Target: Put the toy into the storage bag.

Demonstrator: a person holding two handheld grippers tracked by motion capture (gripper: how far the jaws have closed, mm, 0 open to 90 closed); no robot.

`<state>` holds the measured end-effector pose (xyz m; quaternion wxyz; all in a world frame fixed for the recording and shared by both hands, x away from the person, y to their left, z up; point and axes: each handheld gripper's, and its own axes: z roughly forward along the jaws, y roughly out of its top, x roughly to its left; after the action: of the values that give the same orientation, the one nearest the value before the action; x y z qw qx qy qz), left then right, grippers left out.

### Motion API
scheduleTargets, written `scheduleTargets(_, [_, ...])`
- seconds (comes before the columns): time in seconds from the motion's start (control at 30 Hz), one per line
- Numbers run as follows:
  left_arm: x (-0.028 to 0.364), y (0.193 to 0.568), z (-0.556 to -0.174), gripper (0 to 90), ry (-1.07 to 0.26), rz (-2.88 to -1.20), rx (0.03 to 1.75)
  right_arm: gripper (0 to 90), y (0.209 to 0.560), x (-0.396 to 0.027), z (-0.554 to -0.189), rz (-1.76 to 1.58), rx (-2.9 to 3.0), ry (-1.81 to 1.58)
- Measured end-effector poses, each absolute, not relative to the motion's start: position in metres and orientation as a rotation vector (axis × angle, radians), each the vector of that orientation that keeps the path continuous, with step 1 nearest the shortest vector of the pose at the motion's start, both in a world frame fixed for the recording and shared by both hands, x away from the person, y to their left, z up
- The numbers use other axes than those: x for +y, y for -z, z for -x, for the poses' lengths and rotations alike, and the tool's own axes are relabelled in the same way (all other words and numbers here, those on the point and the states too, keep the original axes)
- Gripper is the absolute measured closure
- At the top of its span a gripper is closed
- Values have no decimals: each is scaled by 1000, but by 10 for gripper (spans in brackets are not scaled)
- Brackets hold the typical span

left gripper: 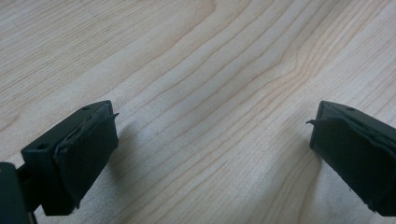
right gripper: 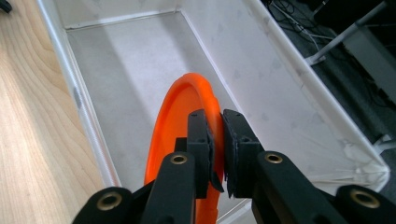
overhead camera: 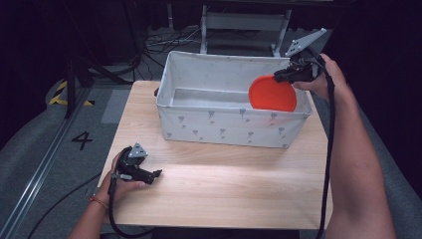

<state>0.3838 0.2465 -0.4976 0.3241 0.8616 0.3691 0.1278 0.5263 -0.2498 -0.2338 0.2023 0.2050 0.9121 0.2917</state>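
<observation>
Each hand-held gripper has 2 black jaws, brass screws, a grey plate and black cable.

one orange plate and that's the lot for dishes, up on edge at the right end of one white fabric bin. one bin only, sitting along the far edge of one wooden table. two grippers in play: one left gripper near the table's near left corner, one right gripper over the bin's far right corner.

text: "4" | on: grey floor left of table | other readable text: none
</observation>
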Motion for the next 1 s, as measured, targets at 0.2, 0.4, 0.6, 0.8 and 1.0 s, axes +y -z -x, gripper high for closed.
scheduleTargets(0.2, [247,498,-384,13,-335,-2260,968,823,260,-246,-531,-550,2621,-713])
scheduleTargets(0.4, [247,498,-384,13,-335,-2260,968,822,278,-242,-530,-504,2695,-634])
scheduleTargets(0.6, [247,498,-384,14,-336,-2259,969,818,290,-234,-529,-436,2788,-520])
scheduleTargets(0.8, [247,498,-384,14,-336,-2259,970,813,301,-227,-530,-387,2874,-384])
scheduleTargets(1.0, [247,498,-384,14,-336,-2259,969,810,310,-223,-532,-380,2933,-254])
